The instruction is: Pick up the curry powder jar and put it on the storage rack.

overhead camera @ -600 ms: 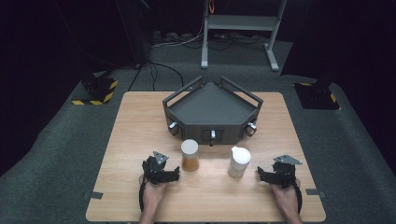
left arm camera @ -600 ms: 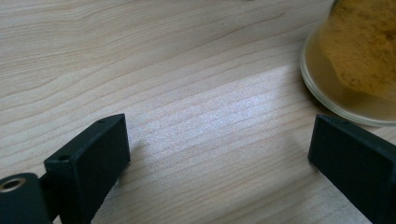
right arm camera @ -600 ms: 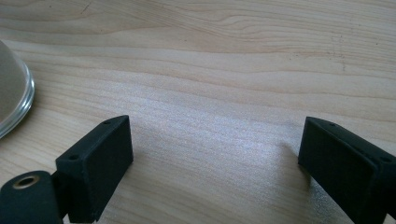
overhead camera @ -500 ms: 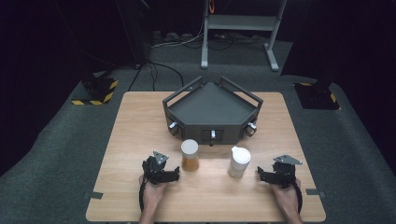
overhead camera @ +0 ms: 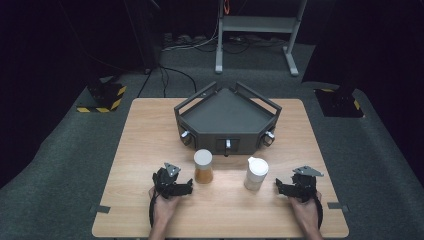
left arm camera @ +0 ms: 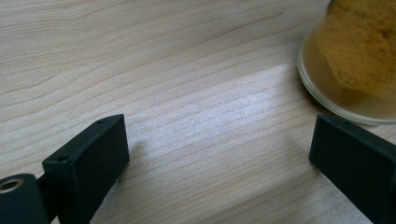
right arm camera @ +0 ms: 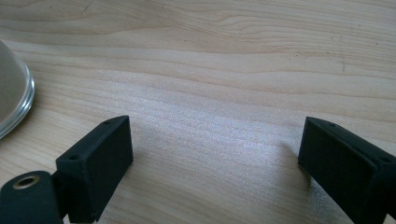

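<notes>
Two jars stand near the front of the wooden table. The one with an orange-brown powder and a white lid is left of centre; its glass base fills the upper right of the left gripper view. A white jar with a spout lid stands right of centre, its base at the left edge of the right gripper view. My left gripper rests on the table beside the orange jar, open with bare wood between its jaws. My right gripper lies open beside the white jar.
A dark grey angular tray with handle rails and knobs sits at the table's middle back. Beyond the table are cables, a metal stand's legs and hazard-striped floor blocks. Tape marks sit at the table's front corners.
</notes>
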A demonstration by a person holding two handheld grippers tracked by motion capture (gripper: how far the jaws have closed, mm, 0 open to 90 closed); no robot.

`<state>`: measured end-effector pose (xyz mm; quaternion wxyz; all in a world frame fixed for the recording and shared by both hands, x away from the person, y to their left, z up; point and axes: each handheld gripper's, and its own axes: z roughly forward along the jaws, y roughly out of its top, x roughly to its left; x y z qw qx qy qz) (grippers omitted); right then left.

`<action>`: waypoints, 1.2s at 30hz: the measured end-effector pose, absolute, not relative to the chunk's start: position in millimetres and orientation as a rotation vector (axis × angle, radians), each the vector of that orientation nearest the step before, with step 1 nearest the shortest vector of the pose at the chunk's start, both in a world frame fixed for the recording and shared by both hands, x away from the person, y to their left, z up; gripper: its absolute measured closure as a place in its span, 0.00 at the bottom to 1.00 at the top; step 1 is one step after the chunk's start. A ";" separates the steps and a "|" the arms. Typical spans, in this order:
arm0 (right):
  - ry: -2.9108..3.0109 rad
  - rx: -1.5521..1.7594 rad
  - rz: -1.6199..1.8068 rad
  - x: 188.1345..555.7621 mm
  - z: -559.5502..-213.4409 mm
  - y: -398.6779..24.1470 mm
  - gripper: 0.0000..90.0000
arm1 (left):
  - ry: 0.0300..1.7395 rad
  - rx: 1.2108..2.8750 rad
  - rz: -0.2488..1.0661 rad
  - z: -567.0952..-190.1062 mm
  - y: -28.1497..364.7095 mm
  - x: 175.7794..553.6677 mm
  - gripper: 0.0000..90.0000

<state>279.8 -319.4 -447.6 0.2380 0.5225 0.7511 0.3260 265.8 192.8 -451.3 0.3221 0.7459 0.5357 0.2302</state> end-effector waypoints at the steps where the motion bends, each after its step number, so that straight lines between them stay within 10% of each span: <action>1: 2.058 1.431 0.893 279.8 -447.6 -319.4 0.11 | 1.403 1.961 0.603 -451.3 193.0 265.7 0.05; 36: 2.058 1.431 0.893 279.7 -447.6 -319.4 0.11 | 1.229 1.967 0.528 -443.3 187.5 252.1 0.04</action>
